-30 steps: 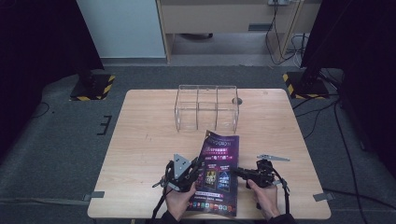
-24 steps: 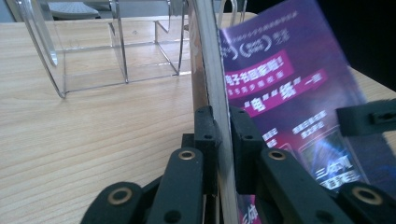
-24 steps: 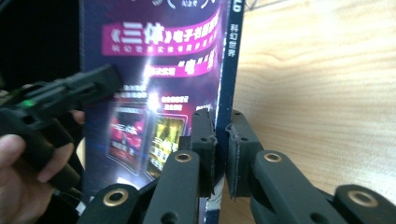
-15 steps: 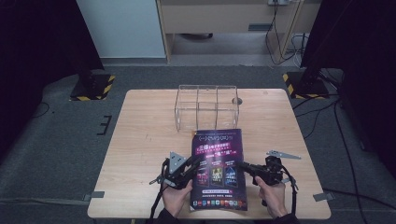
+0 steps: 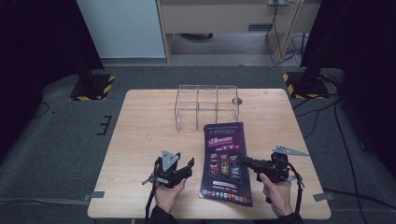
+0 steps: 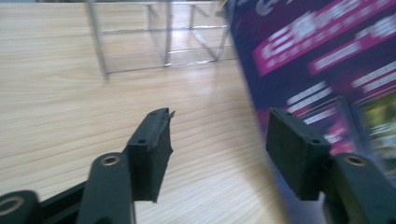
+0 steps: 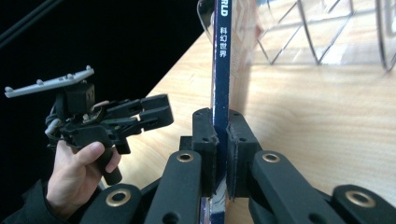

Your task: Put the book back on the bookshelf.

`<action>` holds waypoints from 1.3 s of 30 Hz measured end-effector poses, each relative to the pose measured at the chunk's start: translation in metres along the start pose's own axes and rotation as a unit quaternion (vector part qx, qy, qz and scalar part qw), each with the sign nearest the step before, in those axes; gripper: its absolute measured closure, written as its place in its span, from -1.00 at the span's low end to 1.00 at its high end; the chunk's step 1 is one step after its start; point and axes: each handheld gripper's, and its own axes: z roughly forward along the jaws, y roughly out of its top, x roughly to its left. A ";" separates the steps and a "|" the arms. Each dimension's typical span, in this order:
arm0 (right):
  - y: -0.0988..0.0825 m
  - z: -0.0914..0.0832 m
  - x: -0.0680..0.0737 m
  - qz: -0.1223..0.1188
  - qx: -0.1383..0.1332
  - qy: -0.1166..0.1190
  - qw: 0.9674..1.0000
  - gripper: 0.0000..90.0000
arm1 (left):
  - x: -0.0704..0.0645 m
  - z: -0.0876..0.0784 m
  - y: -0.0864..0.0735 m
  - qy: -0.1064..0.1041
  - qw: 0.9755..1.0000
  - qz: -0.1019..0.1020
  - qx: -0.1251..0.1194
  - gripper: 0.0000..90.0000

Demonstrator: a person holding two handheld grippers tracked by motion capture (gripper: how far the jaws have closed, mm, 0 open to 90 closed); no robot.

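On the near part of the light wooden surface point(image 5: 140, 135) | dark purple glossy magazine point(image 5: 226, 161) near right, before clear wire-framed rack point(image 5: 207, 106) | right tongs point(image 5: 247, 162) clenched on magazine's spine | left tongs point(image 5: 189, 166) released, jaws just opening, nothing between, just left of magazine

- The left gripper point(image 5: 187, 169) has let go of the magazine point(image 5: 225, 161); its jaws have just been opening and now stand at 9 o'clock of it, apart.
- The magazine, clamped by the right gripper point(image 5: 247, 162), has tipped up from its flatter lie and faces the high view.
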 end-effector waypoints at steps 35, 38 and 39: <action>0.118 -0.016 0.045 -0.099 -0.180 -0.062 0.977 0.88 | 0.112 -0.011 -0.040 0.155 0.982 -0.007 0.112 -0.56; 0.126 -0.012 0.042 -0.101 -0.188 -0.070 0.974 0.88 | 0.113 -0.010 -0.041 0.157 0.981 -0.006 0.115 -0.55; 0.128 -0.011 0.041 -0.101 -0.189 -0.072 0.974 0.88 | 0.113 -0.009 -0.041 0.159 0.980 -0.005 0.116 -0.55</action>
